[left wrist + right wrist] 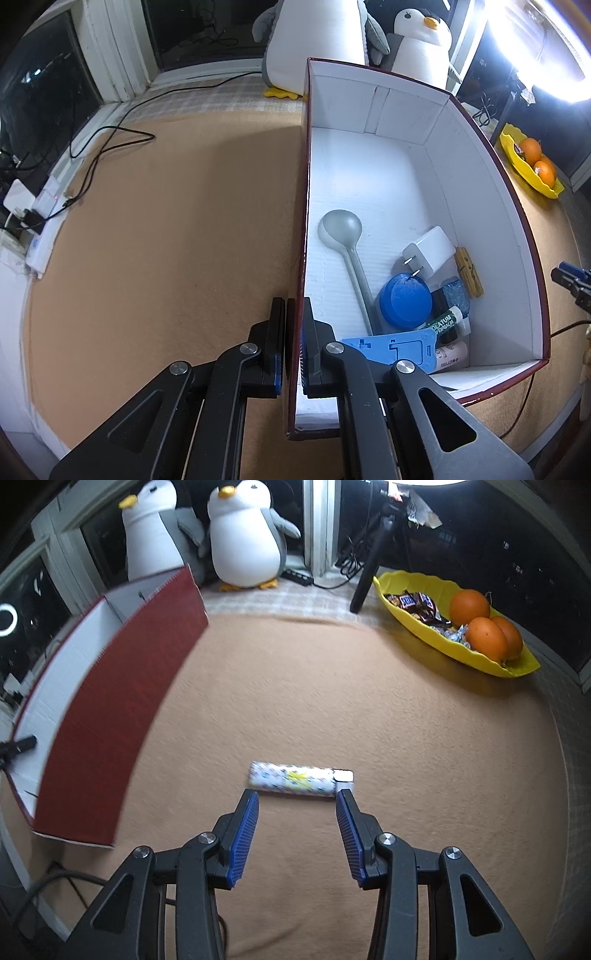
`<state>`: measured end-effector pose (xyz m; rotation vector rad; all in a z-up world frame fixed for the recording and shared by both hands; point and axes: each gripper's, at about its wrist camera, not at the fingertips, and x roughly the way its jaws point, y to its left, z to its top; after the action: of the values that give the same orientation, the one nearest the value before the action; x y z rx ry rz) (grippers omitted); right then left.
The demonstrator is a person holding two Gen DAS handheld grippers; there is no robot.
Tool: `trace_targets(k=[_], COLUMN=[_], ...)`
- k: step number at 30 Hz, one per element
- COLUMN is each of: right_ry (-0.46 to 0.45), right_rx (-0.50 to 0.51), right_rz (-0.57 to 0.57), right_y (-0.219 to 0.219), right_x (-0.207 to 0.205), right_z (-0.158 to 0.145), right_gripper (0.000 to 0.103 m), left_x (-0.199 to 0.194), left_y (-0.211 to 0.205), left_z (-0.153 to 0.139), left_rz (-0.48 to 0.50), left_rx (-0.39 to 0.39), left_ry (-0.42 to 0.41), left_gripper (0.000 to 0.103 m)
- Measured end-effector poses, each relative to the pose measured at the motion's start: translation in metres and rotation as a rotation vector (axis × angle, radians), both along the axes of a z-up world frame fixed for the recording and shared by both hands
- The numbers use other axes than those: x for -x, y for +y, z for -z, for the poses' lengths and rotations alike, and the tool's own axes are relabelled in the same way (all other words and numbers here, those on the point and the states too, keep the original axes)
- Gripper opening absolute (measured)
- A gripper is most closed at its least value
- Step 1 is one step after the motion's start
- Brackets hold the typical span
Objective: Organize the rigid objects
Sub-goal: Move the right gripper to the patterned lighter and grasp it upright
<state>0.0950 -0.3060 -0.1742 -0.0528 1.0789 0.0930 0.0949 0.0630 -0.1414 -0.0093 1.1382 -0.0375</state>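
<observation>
The left hand-held gripper is clamped onto the left wall of the red box, one finger outside and one inside, so the cardboard edge is pinched tight between the pads. Inside the box, on its white floor, a bunch of stuff is piled toward the near right corner: a grey spoon, a white charger plug, a blue round lid, a wooden clothespin, a green-labelled lip balm tube and a flat blue plastic piece. A couple more small bottles are tucked in there too, but they can't be made out properly.

Over on the right wrist view, the right hand-held gripper is spread wide with nothing held. A patterned white tube is lying on its side on the tan tabletop, just past the fingertips and roughly spanning the gap between them. The box is seen off to the left of it, well apart. A yellow dish with oranges and two plush penguins are parked at the back.
</observation>
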Motion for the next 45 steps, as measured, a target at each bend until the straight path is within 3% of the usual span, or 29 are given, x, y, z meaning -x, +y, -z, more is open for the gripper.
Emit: trace_targets(k=[4, 9, 21, 26, 30, 32, 34, 36, 45], right_ry=[0.068, 0.156, 0.184, 0.182, 0.171, 0.161, 0.149, 0.153, 0.123], right_rx=[0.0, -0.191, -0.276, -0.235, -0.117, -0.054, 0.018, 0.008, -0.085], right_rz=[-0.007, 0.048, 0.114, 0.11, 0.058, 0.022, -0.015, -0.031, 0.01], right_y=[-0.008, -0.022, -0.016, -0.002, 0.017, 0.026, 0.033, 0.033, 0.022], right_x=[-0.006, -0.015, -0.049, -0.07, -0.082, -0.084, -0.083, -0.082, -0.062], right_z=[0.015, 0.035, 0.044, 0.043, 0.043, 0.044, 0.044, 0.043, 0.037], right_gripper=[0.04, 0.04, 0.04, 0.04, 0.04, 0.036, 0.025, 0.021, 0.021], left_x=[-0.003, -0.005, -0.009, -0.009, -0.01, -0.01, -0.011, -0.011, -0.005], left_y=[-0.003, -0.004, -0.007, -0.007, -0.007, -0.007, -0.007, -0.007, -0.003], left_z=[0.0, 0.001, 0.004, 0.004, 0.003, 0.004, 0.004, 0.003, 0.001], left_rz=[-0.006, -0.021, -0.033, -0.034, -0.034, -0.035, -0.036, -0.037, -0.039], left_rx=[-0.019, -0.028, -0.044, -0.044, -0.044, -0.042, -0.04, -0.037, -0.019], left_ry=[0.005, 0.013, 0.025, 0.027, 0.027, 0.027, 0.027, 0.025, 0.009], left_gripper=[0.005, 0.005, 0.005, 0.005, 0.005, 0.005, 0.005, 0.005, 0.005])
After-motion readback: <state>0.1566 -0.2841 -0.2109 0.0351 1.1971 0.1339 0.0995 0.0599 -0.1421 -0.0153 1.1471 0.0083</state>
